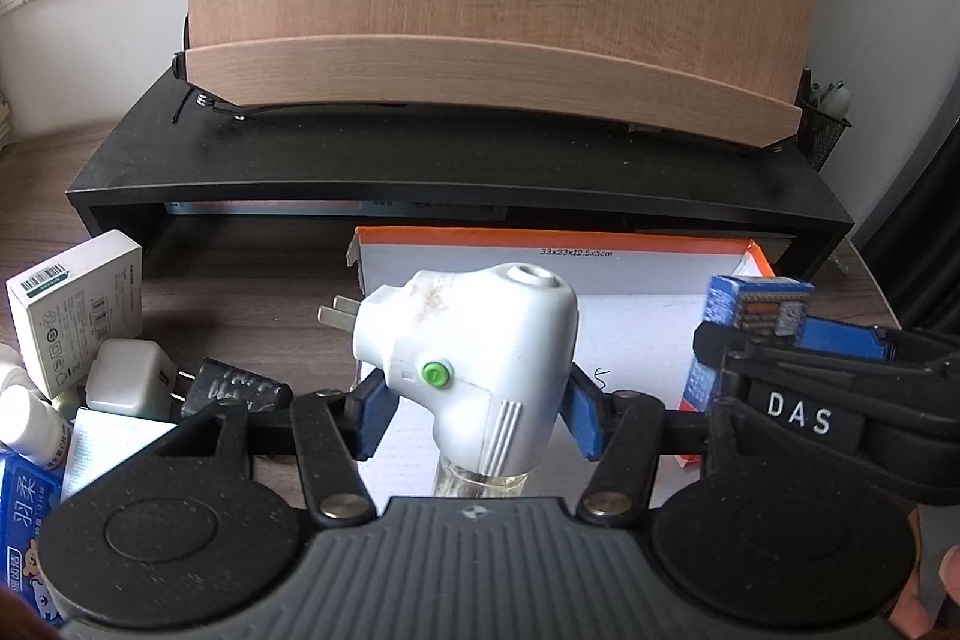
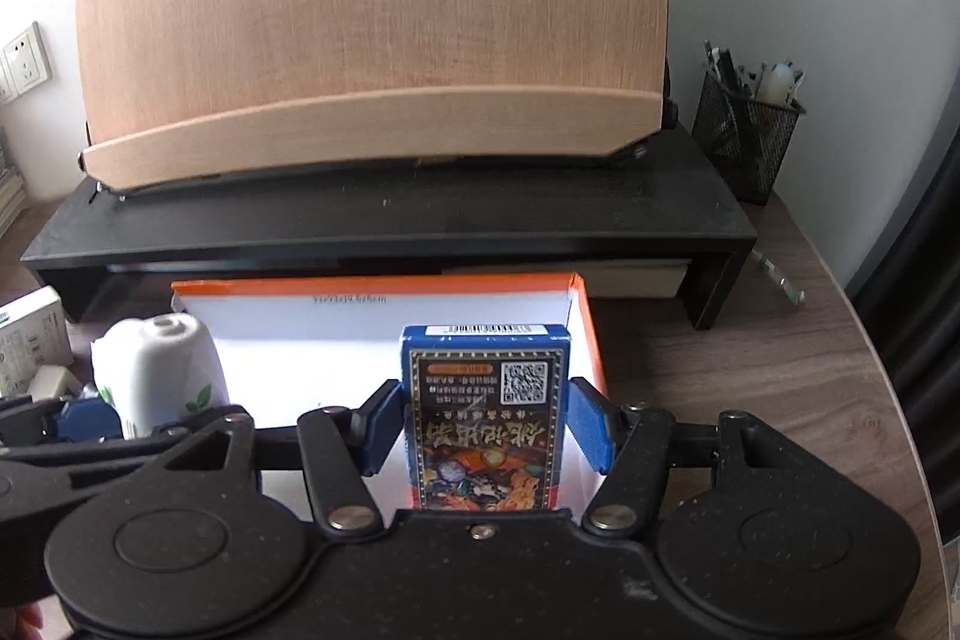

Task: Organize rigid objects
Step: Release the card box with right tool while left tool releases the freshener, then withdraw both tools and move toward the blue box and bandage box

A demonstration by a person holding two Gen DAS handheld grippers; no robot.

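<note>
Over the orange-rimmed box on the desk: 2 items. My left gripper clamps the white plug-in vaporizer; my right gripper brackets the blue card pack, right pad apparently clear. I should lower both gently, setting them side by side.

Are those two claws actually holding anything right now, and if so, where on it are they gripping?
The left claw clamps the white plug-in vaporizer by its sides. The blue card box stands between the right claw's pads, but a gap shows on its right side, so it is not firmly gripped.
</note>
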